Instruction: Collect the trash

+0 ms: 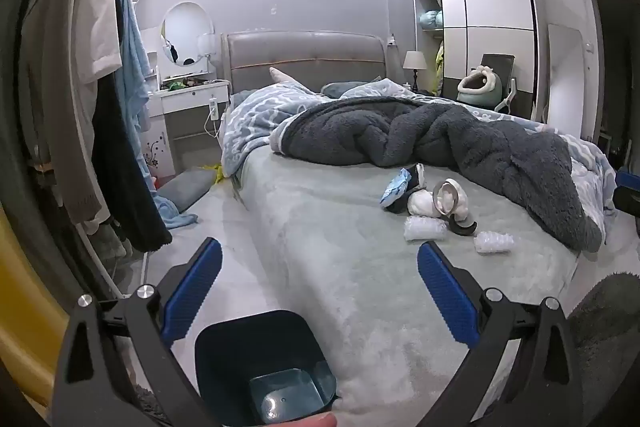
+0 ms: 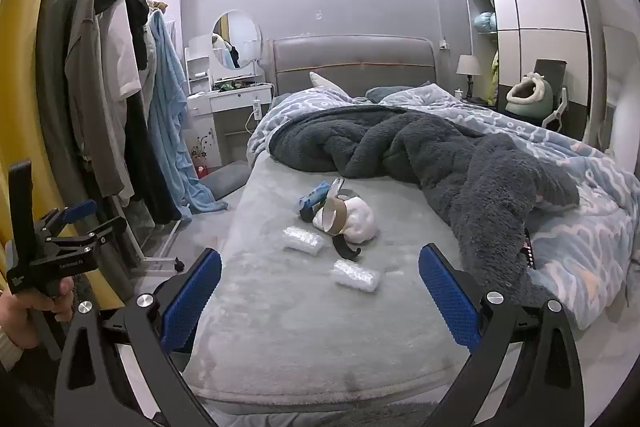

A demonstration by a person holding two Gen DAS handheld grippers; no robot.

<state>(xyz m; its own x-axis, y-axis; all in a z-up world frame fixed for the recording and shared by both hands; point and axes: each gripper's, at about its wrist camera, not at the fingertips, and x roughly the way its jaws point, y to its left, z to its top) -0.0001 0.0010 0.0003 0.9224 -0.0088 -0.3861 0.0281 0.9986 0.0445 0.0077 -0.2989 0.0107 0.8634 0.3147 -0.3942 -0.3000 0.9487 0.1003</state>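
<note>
- My left gripper (image 1: 320, 291) and my right gripper (image 2: 320, 293) are both spread wide with nothing between the blue pads; neither has hold of anything yet.
- The trash sits in a loose cluster on the grey sheet of the bed (image 2: 280, 327), about mid-mattress, just in front of the dark fleecy blanket (image 2: 440, 163).
- What I make out there: two crinkly clear plastic wraps (image 2: 303, 238) (image 2: 356, 275), a cardboard tape roll (image 2: 334, 217) leaning on a white crumpled wad (image 2: 360, 223), a black curved strip (image 2: 346, 247), and a blue-and-white packet (image 2: 314, 195) behind them.
- The dark blue bin (image 1: 264, 367) stands at the foot of the bed, right below my left gripper (empty, as far as I can see into it).
- Risks, as I judge them: the plastic wraps look slick and springy, so a pinch on the edge could let them pop out of the pads.
- The roll rests against the wad; grabbing one may tip or roll the other toward the blanket folds, where it could get lost.
- The plush sheet could get caught in the pads if I come down too deep.
- The bin is well apart from the pile, so a light piece might drop on the carry.
</note>
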